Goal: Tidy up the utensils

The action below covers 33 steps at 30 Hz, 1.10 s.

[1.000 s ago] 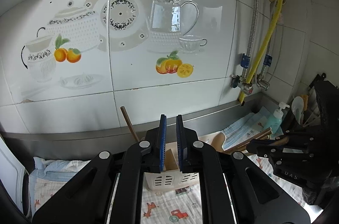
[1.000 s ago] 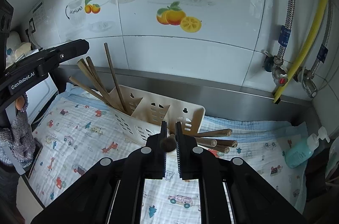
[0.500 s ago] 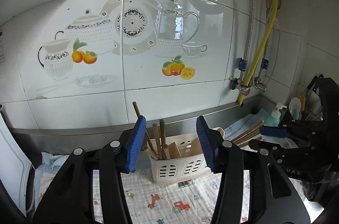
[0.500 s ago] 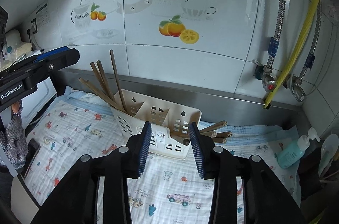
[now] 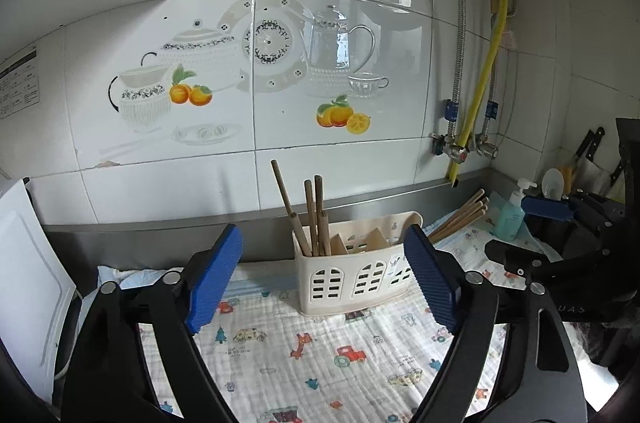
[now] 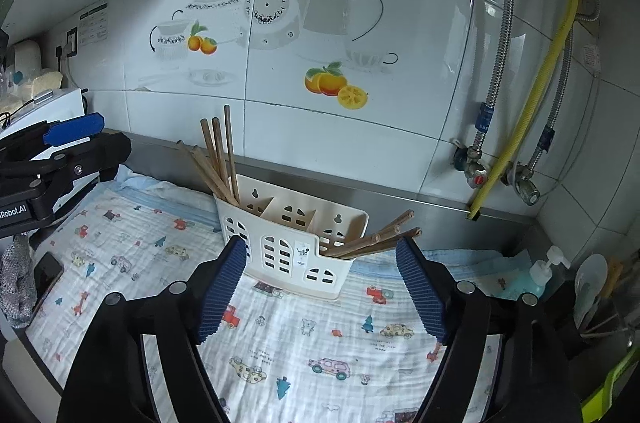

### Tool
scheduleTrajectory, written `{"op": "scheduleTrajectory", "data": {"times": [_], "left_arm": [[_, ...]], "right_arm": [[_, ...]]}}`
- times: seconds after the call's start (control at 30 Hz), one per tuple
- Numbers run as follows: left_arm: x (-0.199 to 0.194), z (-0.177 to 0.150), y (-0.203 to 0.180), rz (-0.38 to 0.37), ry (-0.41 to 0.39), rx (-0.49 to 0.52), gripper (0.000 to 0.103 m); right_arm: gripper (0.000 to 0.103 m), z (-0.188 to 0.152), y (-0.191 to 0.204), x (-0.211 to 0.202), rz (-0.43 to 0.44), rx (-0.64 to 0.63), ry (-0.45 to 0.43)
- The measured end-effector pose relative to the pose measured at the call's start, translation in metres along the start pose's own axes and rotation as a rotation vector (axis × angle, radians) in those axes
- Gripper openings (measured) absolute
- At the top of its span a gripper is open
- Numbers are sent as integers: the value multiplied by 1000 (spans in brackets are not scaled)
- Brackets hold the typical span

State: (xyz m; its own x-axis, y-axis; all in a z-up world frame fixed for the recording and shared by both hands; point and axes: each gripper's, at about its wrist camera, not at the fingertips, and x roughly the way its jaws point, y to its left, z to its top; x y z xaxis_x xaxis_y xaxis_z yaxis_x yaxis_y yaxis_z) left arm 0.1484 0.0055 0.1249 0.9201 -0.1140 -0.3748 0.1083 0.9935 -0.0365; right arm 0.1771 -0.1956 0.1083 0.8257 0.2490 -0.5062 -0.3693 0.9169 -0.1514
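Your left gripper (image 5: 324,275) hangs with its blue pads spread wide, nothing between them; its jaws have just been opening. Beyond it a cream caddy (image 5: 352,279) stands on the printed cloth (image 5: 304,355) against the tiled wall (image 5: 340,3), with chopsticks (image 5: 310,219) upright in its left compartment (the left wrist view shows about four sticks there).

Your right gripper (image 6: 320,283) is parted just as wide, pads clear of everything, and its jaws too have just been opening. From this side the caddy (image 6: 288,247) shows three compartments: one bundle of sticks (image 6: 218,163) leans out of the left end, a second bundle (image 6: 372,241) slants low out of the right end, tips pointing right. The middle compartment looks bare.

A soap bottle (image 6: 540,273) stands at the cloth's right edge, near the yellow hose (image 6: 532,127).
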Motion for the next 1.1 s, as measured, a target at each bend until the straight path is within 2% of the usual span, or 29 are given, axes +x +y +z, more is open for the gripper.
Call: {"op": "scheduleTrajectory", "data": {"times": [0.3, 0.73, 1.1], "left_arm": [[-24, -30, 15, 53, 5, -15, 85], [-45, -67, 27, 122, 35, -36, 87], [-57, -87, 36, 133, 51, -87, 87]], "right_arm": [[89, -23, 10, -22, -53, 18, -44], [93, -46, 18, -46, -68, 96, -72], [95, -68, 18, -52, -106, 152, -59]]}}
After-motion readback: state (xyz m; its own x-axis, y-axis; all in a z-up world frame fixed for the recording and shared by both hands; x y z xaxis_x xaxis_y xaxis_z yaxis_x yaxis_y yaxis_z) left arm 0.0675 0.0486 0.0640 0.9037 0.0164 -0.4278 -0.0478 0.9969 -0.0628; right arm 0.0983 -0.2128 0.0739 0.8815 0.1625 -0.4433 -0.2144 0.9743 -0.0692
